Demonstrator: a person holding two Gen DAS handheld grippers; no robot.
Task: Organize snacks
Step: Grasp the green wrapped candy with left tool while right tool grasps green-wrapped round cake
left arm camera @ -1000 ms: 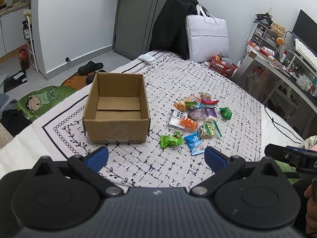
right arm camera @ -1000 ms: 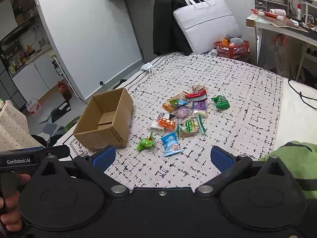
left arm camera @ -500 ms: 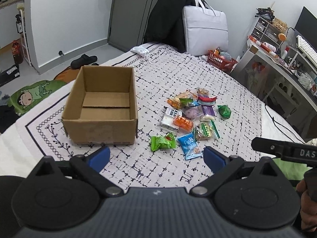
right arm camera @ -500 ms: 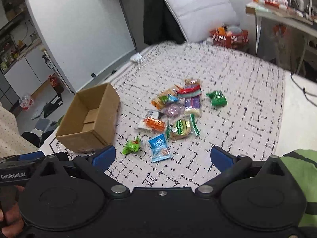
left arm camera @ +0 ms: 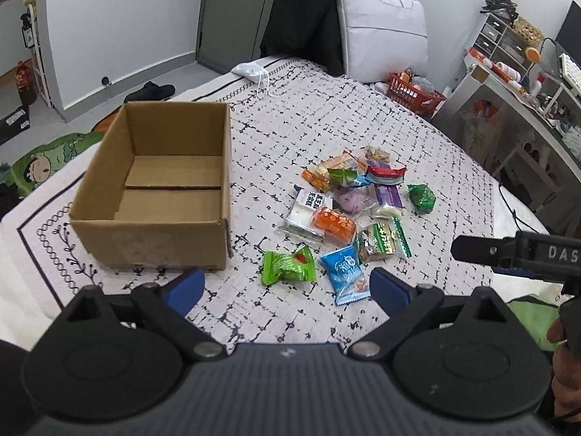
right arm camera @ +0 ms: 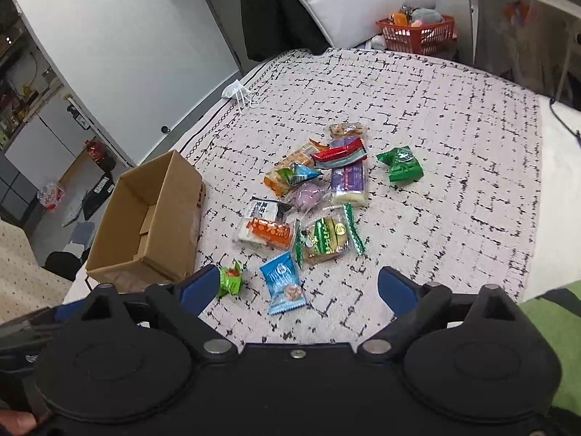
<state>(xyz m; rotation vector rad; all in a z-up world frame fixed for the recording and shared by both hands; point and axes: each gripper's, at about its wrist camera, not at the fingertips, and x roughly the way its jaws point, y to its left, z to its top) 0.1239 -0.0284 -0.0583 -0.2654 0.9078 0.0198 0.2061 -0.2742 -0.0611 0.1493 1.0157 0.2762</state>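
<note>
On the patterned bedspread [left arm camera: 326, 116], seen from the left wrist, an open cardboard box [left arm camera: 159, 185] sits at the left with nothing inside, its mouth up so snacks can be dropped in. Just to its right lies the loose snack pile [left arm camera: 348, 200], spread flat and well apart from the bed edge, so each packet can be picked singly. Nearest the left tool [left arm camera: 287, 290] are a green candy wrapper [left arm camera: 288, 265] and a blue packet [left arm camera: 345, 272]; both lie between its blue fingertips but untouched. Its jaws have just been closing a little yet stand wide, gripping nothing. At the right edge the other handle shows the letters "DAS". A white packet [left arm camera: 308, 207] carries dark characters too small to read.

From the right wrist, the box [right arm camera: 152, 218] sits far left, the pile [right arm camera: 319, 196] ahead. The right tool [right arm camera: 297, 287] hangs above the blue packet [right arm camera: 283, 283], jaws narrowing slightly but wide apart and empty. A dark green packet [right arm camera: 399, 165] lies alone to the right. A biscuit pack [right arm camera: 326, 238] bears green lettering I cannot make out.
</note>
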